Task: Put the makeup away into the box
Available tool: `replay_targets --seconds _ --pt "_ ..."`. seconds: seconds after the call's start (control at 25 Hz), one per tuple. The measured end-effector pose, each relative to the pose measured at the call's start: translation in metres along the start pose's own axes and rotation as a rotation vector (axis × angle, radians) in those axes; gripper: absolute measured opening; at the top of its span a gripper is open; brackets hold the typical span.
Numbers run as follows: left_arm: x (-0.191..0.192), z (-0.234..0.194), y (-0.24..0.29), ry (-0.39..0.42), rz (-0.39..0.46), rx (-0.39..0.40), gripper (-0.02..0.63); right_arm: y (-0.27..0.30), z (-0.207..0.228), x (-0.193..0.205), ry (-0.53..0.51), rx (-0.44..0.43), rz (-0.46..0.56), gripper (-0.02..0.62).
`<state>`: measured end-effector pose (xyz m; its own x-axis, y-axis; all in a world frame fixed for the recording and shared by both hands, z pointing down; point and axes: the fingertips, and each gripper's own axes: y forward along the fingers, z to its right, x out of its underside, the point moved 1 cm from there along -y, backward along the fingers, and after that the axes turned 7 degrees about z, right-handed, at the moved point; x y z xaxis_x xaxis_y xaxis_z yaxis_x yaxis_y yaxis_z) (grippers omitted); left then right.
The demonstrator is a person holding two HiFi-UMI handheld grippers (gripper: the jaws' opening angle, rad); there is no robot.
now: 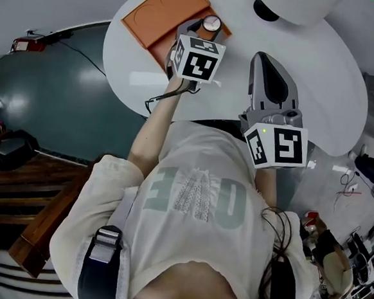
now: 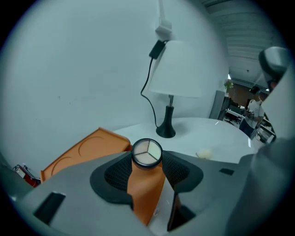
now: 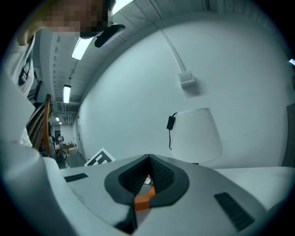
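Observation:
A round makeup compact with three pale shades sits between the pads of my left gripper, which is shut on it. It hangs just above the orange box at the far side of the white round table. In the left gripper view the box's wide orange panel with round recesses lies to the left, and an orange wall stands right under the compact. My right gripper hovers over the table's near part, right of the box, shut with nothing in it.
A white table lamp with a black base and cord stands on the far side of the table, its shade at the top of the head view. A small pale lump lies on the table to the right of the box.

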<state>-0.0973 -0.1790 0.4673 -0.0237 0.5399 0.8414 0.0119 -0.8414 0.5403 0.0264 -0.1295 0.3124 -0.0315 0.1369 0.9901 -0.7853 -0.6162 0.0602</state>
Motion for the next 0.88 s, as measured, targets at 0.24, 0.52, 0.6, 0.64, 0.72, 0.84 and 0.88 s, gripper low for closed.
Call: replay_targets --seconds 0.24,0.52,0.6,0.64,0.72,0.84,0.88 --pt "0.035 -0.003 0.038 -0.021 -0.165 0.038 0.215 0.001 0.014 0.004 0.001 0.042 -0.009 0.005" --pt "0.054 -0.010 0.070 -0.034 -0.259 0.067 0.215 0.010 0.027 0.019 0.013 0.097 -0.053 0.005" --pt "0.060 -0.011 0.075 -0.037 -0.288 0.072 0.215 0.013 0.028 0.021 0.012 0.098 -0.063 0.005" --pt "0.062 -0.011 0.077 -0.037 -0.297 0.076 0.215 0.014 0.029 0.022 0.010 0.098 -0.067 0.005" --pt "0.064 -0.010 0.081 -0.035 -0.304 0.087 0.215 0.016 0.030 0.024 0.007 0.098 -0.077 0.005" --pt "0.067 -0.011 0.084 -0.044 -0.306 0.094 0.215 0.018 0.029 0.026 0.007 0.097 -0.084 0.005" --pt "0.067 -0.011 0.083 -0.047 -0.306 0.092 0.215 0.018 0.028 0.027 0.007 0.096 -0.084 0.005"
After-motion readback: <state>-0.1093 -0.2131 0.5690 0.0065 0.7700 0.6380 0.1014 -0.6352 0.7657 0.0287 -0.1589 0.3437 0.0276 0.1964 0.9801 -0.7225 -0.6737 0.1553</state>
